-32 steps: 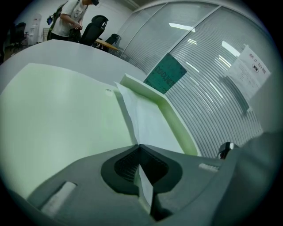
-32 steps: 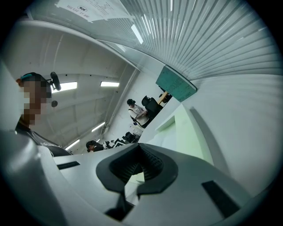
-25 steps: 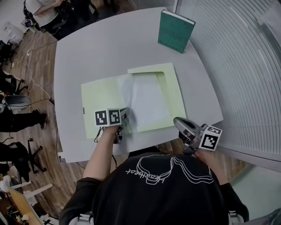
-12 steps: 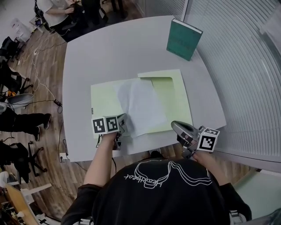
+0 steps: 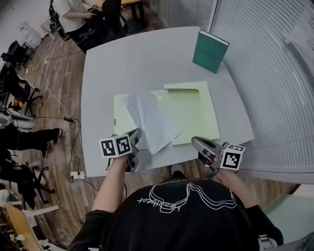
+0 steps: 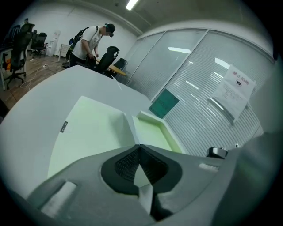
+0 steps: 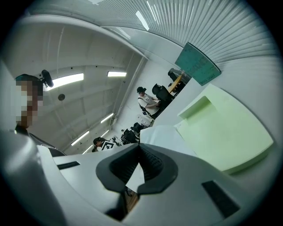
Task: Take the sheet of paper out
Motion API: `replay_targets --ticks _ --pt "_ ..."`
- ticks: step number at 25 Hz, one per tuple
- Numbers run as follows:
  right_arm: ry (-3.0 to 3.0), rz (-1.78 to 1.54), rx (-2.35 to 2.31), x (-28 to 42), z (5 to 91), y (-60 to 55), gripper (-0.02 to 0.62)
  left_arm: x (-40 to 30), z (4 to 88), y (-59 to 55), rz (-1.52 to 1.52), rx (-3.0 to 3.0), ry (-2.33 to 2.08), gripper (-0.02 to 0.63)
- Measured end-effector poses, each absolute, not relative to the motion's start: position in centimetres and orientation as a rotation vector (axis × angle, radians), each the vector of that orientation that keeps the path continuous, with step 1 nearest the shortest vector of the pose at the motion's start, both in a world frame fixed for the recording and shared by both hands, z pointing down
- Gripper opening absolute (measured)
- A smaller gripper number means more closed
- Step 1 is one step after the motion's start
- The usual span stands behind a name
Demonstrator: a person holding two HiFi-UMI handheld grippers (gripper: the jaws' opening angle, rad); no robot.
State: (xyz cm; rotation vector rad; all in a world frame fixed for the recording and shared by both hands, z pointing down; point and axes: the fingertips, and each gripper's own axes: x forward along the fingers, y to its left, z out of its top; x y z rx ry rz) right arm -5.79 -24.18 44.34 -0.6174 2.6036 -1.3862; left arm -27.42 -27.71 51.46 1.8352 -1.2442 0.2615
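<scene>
The sheet of paper (image 5: 149, 120) covers the middle of the open green folder (image 5: 194, 110), and the left hand-held gripper (image 5: 135, 136) hides the sheet's near corner. The print on the teal book (image 5: 210, 50) is too small to read; the top edge cuts off a person (image 5: 73, 11) beyond the desk (image 5: 142, 59).

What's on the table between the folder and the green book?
Nothing. The head view shows only bare table between the folder and the book.
</scene>
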Motion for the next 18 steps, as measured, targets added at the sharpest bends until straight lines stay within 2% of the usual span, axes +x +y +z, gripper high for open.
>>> replay_targets --ticks 8,18 --pt "2.619 -1.3 -0.62 -7.7 43.3 -21.9 0.009 -28.5 46.9 -24.0 0.187 1.968 -1.268 0.012" --pt "2.713 -1.074 -0.62 -10.4 40.5 -14.4 0.009 -27.4 42.6 -14.2 0.112 2.147 -1.186 0.012"
